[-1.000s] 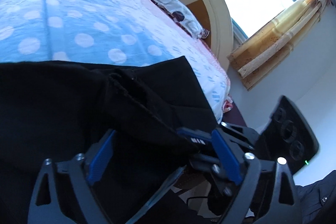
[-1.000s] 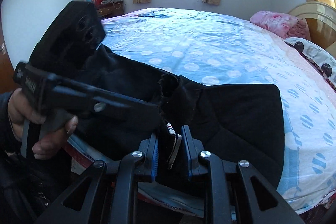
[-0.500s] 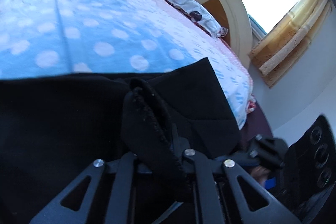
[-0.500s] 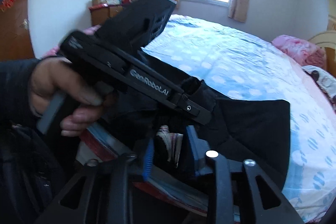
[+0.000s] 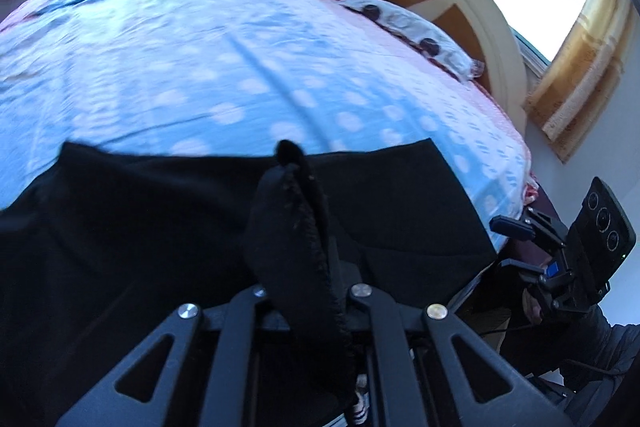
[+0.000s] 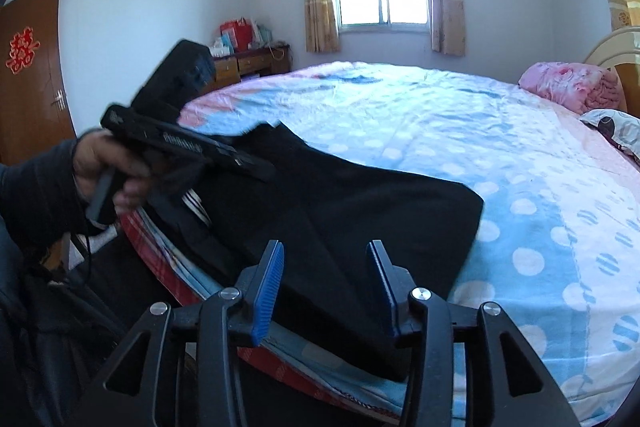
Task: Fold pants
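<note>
Black pants (image 6: 360, 211) lie on the near edge of a bed with a blue polka-dot sheet (image 6: 460, 131). In the left wrist view my left gripper (image 5: 308, 291) is shut on a bunched fold of the pants (image 5: 292, 219), which sticks up between its fingers. My right gripper (image 6: 324, 287) is open and empty, with blue pads (image 6: 270, 287), just above the pants' near edge. The left gripper (image 6: 256, 167) shows at the left of the right wrist view, held in a hand. The right gripper (image 5: 520, 247) shows at the right of the left wrist view.
A pink folded blanket (image 6: 572, 87) and a patterned pillow (image 5: 424, 39) lie by the wooden headboard (image 5: 460, 7). A wooden dresser (image 6: 252, 61) with red bags stands by the far wall. A brown door (image 6: 28, 75) is at left. The bed edge (image 6: 280, 359) is below my right gripper.
My left gripper closed on the pants fold and holds it. My right gripper let go of the pants, opened and pulled back to the right.
</note>
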Available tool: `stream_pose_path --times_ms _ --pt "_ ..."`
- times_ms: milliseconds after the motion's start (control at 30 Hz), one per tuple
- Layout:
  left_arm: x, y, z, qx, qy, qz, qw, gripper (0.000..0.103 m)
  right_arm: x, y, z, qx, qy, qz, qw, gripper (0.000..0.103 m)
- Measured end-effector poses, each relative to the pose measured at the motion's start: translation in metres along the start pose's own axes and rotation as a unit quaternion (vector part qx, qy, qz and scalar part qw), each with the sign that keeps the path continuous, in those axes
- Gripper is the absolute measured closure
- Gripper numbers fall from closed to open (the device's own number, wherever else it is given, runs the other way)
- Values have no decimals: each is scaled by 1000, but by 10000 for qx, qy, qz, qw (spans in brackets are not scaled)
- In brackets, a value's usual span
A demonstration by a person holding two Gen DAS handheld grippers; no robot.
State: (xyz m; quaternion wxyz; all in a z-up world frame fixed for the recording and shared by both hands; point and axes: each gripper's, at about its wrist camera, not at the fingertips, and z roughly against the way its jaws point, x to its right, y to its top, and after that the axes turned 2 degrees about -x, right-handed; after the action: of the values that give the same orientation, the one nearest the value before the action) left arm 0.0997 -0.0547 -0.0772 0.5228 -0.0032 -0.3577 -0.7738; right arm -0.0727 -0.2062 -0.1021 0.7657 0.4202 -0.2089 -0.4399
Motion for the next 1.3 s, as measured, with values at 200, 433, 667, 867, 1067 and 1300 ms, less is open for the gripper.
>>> stream_pose_path --times_ms 200,433,667,867,1067,1300 --pt "-19 -13 -4 -190 -11 319 9993 94 7 -3 -20 -345 -93 -71 9993 52" --pt "-24 -19 -12 -130 199 315 9992 86 8 -12 -52 -1147 -389 -72 9926 49" --pt "-14 -19 25 428 1016 -184 9937 34 5 -1 -33 -944 -403 -122 9946 47" --pt "-6 -14 38 908 1220 -346 9878 19 15 30 -35 -615 -451 -440 9961 45" --pt "-5 -11 -17 350 2209 -746 9718 19 65 47 -86 -977 -878 -1123 9849 45" --pt "-17 -10 -17 342 2083 -479 9763 17 57 43 -73 -1273 -1178 -1048 9793 45"
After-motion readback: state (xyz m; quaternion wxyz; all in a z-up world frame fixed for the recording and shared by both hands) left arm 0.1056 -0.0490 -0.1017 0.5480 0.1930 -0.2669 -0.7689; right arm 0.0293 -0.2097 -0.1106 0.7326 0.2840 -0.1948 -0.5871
